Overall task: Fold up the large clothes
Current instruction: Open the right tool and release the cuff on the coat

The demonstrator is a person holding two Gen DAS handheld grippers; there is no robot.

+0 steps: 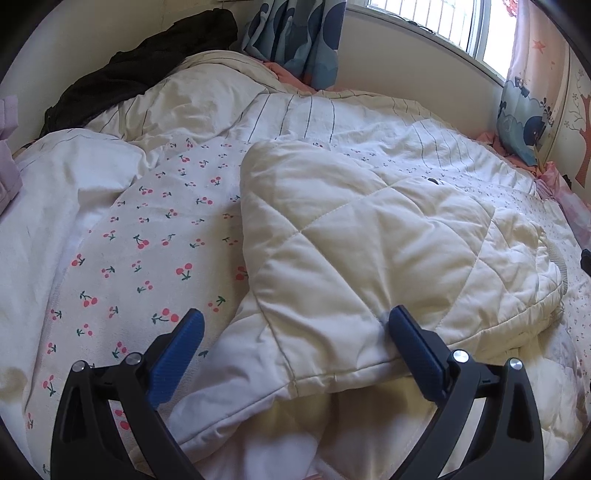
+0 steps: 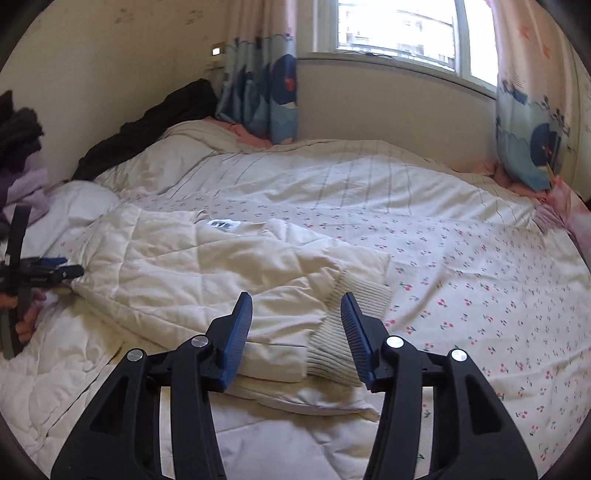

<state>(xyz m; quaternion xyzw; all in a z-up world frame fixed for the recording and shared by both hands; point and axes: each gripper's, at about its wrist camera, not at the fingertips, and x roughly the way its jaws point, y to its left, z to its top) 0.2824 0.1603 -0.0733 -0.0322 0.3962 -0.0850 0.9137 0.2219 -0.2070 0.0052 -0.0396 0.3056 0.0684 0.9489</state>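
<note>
Cream quilted padded jacket [image 2: 192,266] lies partly folded on the bed [image 2: 480,280], spread over a white bedspread printed with small red cherries [image 1: 147,240]. One sleeve is laid across the body, and its ribbed knit cuff [image 2: 354,314] rests at the jacket's right edge, next to the cherry print. A dark label [image 2: 221,223] shows near the collar.

Seen from the right wrist, the right gripper [image 2: 295,334] hangs just above the cuff with its blue-padded fingers [image 2: 236,332] apart; nothing is pinched between them. Seen from the left wrist, the left gripper [image 1: 295,347] has its fingers [image 1: 413,350] wide apart, straddling a folded edge of the jacket; one pad touches the fabric, but the cloth is not clamped. The same gripper appears at the left edge of the right wrist view, held in a person's hand [image 2: 27,314].

No box or basket is in view; at the bed's far side a dark garment [image 1: 140,74] is heaped against the wall, and lilac clothing [image 2: 27,192] is piled at the left. Patterned blue curtains [image 2: 258,96] hang beside the window [image 2: 399,33].
</note>
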